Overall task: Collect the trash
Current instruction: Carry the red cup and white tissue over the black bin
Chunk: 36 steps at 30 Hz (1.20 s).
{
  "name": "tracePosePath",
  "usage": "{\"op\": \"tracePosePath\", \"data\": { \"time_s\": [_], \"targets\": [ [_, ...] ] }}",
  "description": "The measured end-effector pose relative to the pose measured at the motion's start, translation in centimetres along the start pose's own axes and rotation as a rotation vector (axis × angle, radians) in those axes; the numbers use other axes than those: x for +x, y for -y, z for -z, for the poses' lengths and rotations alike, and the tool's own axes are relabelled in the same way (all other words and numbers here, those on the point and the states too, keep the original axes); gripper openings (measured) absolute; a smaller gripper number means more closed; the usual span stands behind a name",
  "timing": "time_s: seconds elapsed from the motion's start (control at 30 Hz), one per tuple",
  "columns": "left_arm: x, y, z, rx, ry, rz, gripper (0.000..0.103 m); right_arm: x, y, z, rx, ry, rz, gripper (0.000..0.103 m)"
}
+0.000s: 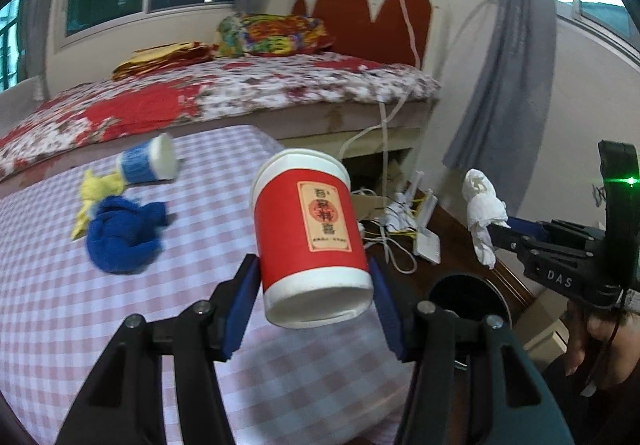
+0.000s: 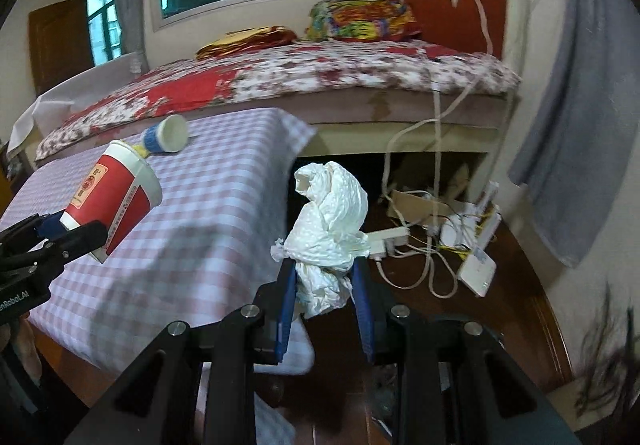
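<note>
My left gripper (image 1: 314,277) is shut on a red paper cup (image 1: 310,241) with a white rim, held tilted above the right edge of the checked table (image 1: 120,325). The same red cup (image 2: 114,197) shows at the left of the right wrist view, in the left gripper (image 2: 74,233). My right gripper (image 2: 324,277) is shut on a crumpled white tissue (image 2: 330,221), held over the floor past the table's corner. That tissue (image 1: 482,213) and the right gripper (image 1: 494,231) appear at the right of the left wrist view. A blue-and-white paper cup (image 1: 150,163) lies on its side on the table.
A blue cloth (image 1: 124,241) and a yellow scrap (image 1: 96,197) lie on the table. A dark round bin opening (image 1: 466,295) sits on the floor below the right gripper. Cables and white boxes (image 2: 452,241) clutter the floor by the bed (image 2: 280,77). A grey curtain (image 2: 580,125) hangs at the right.
</note>
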State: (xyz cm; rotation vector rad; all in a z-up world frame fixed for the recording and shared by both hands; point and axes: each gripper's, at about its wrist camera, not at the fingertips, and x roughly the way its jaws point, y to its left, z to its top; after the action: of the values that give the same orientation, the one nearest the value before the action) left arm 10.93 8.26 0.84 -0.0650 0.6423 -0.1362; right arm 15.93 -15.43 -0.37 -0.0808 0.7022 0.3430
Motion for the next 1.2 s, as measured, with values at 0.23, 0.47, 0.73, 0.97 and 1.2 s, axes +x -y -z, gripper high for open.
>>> {"op": "tracePosePath", "data": {
  "time_s": [0.23, 0.47, 0.73, 0.97, 1.2],
  "targets": [
    [1.5, 4.5, -0.4, 0.069, -0.022, 0.086, 0.056, -1.5, 4.7, 2.0, 0.043, -0.007, 0.062, 0.030],
    [2.9, 8.7, 0.4, 0.133, -0.057, 0.166, 0.056, -2.5, 8.3, 4.3, 0.087, -0.031, 0.115, 0.030],
    [4.9, 12.1, 2.5, 0.175, -0.129, 0.230, 0.056, -2.6, 11.1, 7.1, 0.127, -0.072, 0.155, 0.030],
    [7.1, 14.9, 4.5, 0.211, -0.211, 0.276, 0.056, -2.2, 13.0, 9.7, 0.153, -0.120, 0.170, 0.030],
    [9.5, 16.9, 5.4, 0.250, -0.267, 0.312, 0.056, -0.9, 14.6, 11.8, 0.163, -0.176, 0.162, 0.030]
  ]
}}
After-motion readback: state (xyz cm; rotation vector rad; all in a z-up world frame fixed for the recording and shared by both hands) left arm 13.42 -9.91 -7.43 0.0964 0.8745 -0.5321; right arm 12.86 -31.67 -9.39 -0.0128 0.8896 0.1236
